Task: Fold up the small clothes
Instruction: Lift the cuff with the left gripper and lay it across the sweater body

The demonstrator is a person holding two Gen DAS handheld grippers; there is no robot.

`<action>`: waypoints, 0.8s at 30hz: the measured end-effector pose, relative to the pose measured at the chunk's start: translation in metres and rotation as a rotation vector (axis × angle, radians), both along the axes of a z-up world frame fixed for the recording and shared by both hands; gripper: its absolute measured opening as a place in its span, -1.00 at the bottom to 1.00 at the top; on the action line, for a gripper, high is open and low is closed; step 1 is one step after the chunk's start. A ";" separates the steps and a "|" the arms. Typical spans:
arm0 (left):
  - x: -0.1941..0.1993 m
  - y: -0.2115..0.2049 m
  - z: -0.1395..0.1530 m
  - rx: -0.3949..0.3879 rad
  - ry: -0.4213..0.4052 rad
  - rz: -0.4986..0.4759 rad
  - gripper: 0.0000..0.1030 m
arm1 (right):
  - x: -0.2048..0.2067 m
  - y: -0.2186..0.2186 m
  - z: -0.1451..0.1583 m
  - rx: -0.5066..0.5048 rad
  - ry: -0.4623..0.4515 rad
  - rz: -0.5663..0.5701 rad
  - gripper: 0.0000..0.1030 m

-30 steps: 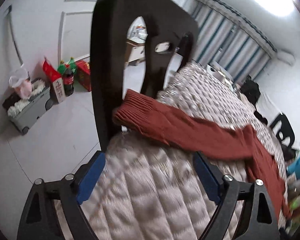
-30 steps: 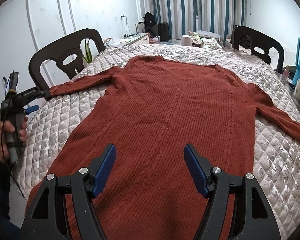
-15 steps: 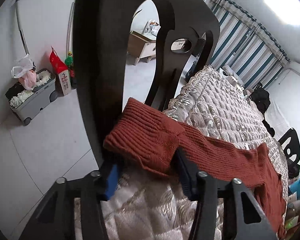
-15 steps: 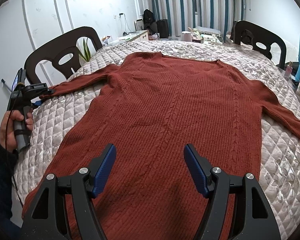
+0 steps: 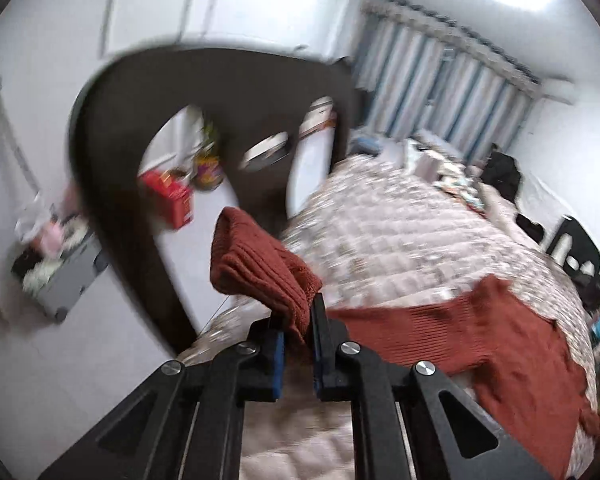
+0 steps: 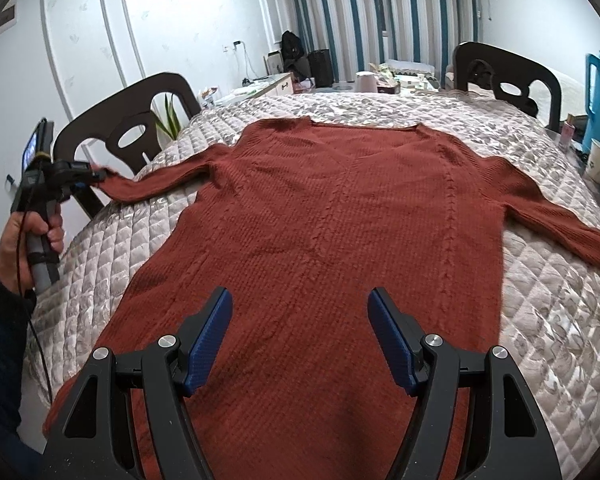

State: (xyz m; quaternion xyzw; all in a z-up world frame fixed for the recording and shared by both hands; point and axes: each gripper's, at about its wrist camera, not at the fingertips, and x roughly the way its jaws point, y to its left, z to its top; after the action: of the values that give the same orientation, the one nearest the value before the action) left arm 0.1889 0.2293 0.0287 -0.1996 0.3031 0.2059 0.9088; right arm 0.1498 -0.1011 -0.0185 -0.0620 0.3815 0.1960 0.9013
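A rust-red knitted sweater (image 6: pixel 340 216) lies flat across the quilted tabletop (image 6: pixel 540 300). The left hand-held gripper (image 5: pixel 298 344) pinches its sleeve cuff (image 5: pixel 260 268) at the left edge; the right hand-held gripper (image 6: pixel 300 336) hovers open above the hem. Soft, floppy and stretchy, probably best held at cuffs and hem.

bright overhead glare | left view motion-blurred | fisheye edges

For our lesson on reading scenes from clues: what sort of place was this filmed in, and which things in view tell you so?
Most likely a lived-in room at home, perhaps a dining room. A rust-red sweater lies spread on a table under a quilted cover, dark wooden chairs stand round it, and striped curtains hang at the far window.
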 end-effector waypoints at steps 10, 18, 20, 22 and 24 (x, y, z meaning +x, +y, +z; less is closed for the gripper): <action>0.058 -0.164 0.056 0.148 -0.095 -0.455 -0.76 | -0.017 -0.031 0.010 0.027 -0.037 -0.064 0.37; 0.114 -0.289 -0.001 -0.011 0.062 -0.921 -0.74 | -0.026 -0.069 0.007 0.023 -0.028 -0.179 0.37; 0.117 -0.296 -0.015 -0.046 0.098 -0.967 -0.64 | -0.027 -0.077 0.006 0.025 -0.021 -0.202 0.37; 0.113 -0.290 -0.015 -0.114 0.068 -1.003 -0.31 | -0.028 -0.082 0.006 0.030 -0.022 -0.214 0.37; 0.101 -0.278 -0.005 -0.199 0.009 -1.041 0.05 | -0.027 -0.086 0.006 0.039 -0.025 -0.219 0.37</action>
State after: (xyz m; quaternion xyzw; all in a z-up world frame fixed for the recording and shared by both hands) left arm 0.2897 -0.0483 0.0239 -0.1072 0.3841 -0.3017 0.8660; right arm 0.1227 -0.1872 -0.0125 -0.0049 0.3706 0.1027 0.9231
